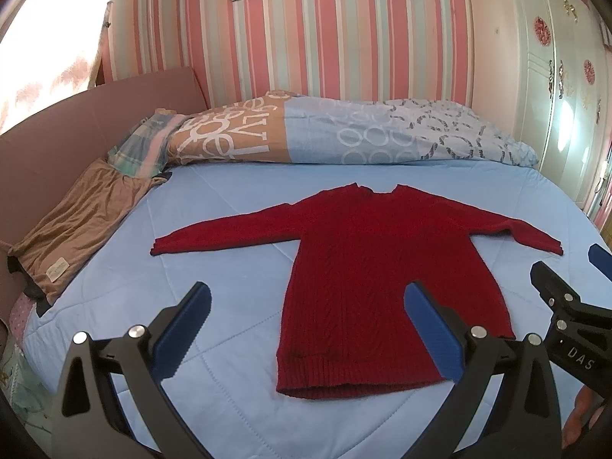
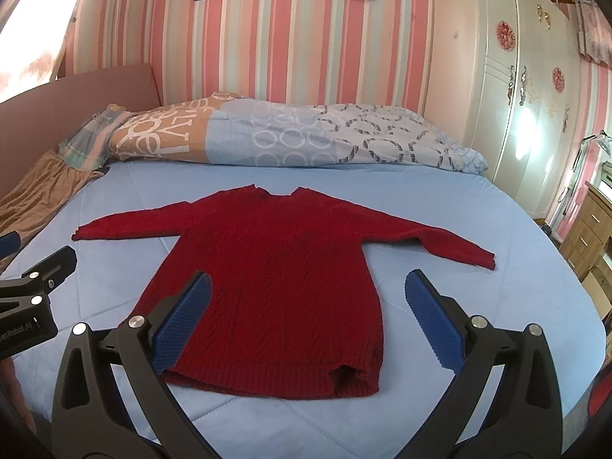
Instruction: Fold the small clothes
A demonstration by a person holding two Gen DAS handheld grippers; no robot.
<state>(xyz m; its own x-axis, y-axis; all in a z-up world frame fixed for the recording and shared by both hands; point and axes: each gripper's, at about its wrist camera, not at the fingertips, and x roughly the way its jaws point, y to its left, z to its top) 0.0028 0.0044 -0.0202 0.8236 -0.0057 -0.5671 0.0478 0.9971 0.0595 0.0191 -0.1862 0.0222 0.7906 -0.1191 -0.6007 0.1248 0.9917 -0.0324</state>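
Red sweater laid out flat, both grippers poised at its hem

Red knit sweater (image 1: 367, 267) lies flat and unfolded on a light blue quilted bedspread (image 1: 237, 267), sleeves spread toward 9 and 3 o'clock, neckline at 12 o'clock, ribbed hem at 6 o'clock. The left gripper (image 1: 306, 329) hangs above the hem with jaws spread wide and holding nothing; its right blue pad overlaps the sweater's body, its left pad is over bare bedspread. The right gripper (image 2: 306, 321) is likewise wide apart and empty, its left pad over the sweater and the hem's right corner between its fingers.

Only the left wrist view takes in the tan garment's (image 1: 76, 225) label at 9 o'clock; only the right wrist view shows a wooden drawer unit (image 2: 589, 229) at 3 o'clock. Both show the rolled patterned duvet (image 1: 344, 134) beyond the neckline, the pink striped wall (image 1: 306, 46) and a white wardrobe (image 2: 508, 88).
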